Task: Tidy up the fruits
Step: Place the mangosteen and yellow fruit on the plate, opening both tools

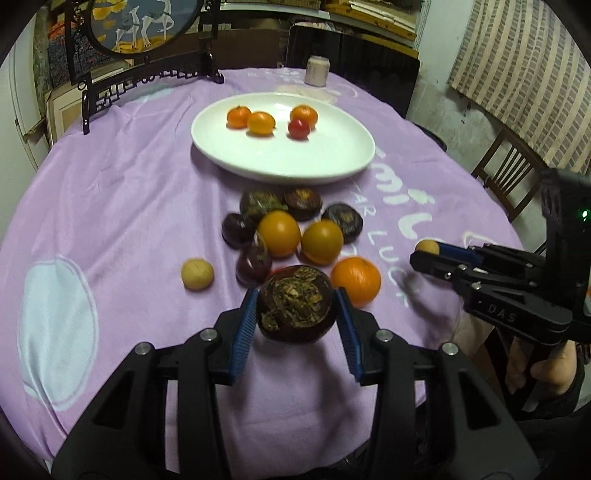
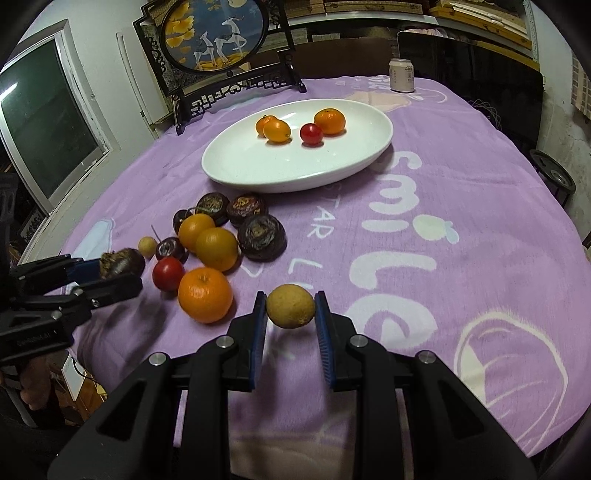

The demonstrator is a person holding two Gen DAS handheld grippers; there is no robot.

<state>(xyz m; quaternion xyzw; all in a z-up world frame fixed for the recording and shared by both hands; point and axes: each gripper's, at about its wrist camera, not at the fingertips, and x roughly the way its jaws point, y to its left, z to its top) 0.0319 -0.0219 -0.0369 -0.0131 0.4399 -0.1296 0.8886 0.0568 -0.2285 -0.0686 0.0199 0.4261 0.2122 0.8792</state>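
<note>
My left gripper [image 1: 296, 308] is shut on a dark brown mangosteen [image 1: 295, 302], held above the purple cloth; it also shows in the right wrist view [image 2: 122, 264]. My right gripper [image 2: 290, 308] is shut on a small tan longan [image 2: 290, 305], seen from the left wrist view too [image 1: 427, 246]. A white oval plate [image 1: 332, 155] holds three small oranges and a red cherry tomato [image 1: 298, 128]. On the cloth lies a pile of oranges [image 2: 205, 294], dark mangosteens [image 2: 261, 238], a red tomato [image 2: 168, 272] and another longan [image 1: 197, 273].
A round table with a purple cloth [image 2: 424, 221] printed with white letters. A drink can [image 2: 401, 75] and a framed deer screen [image 2: 216, 35] stand at the far edge. A wooden chair [image 1: 506, 177] is to the right, a window [image 2: 44, 122] to the left.
</note>
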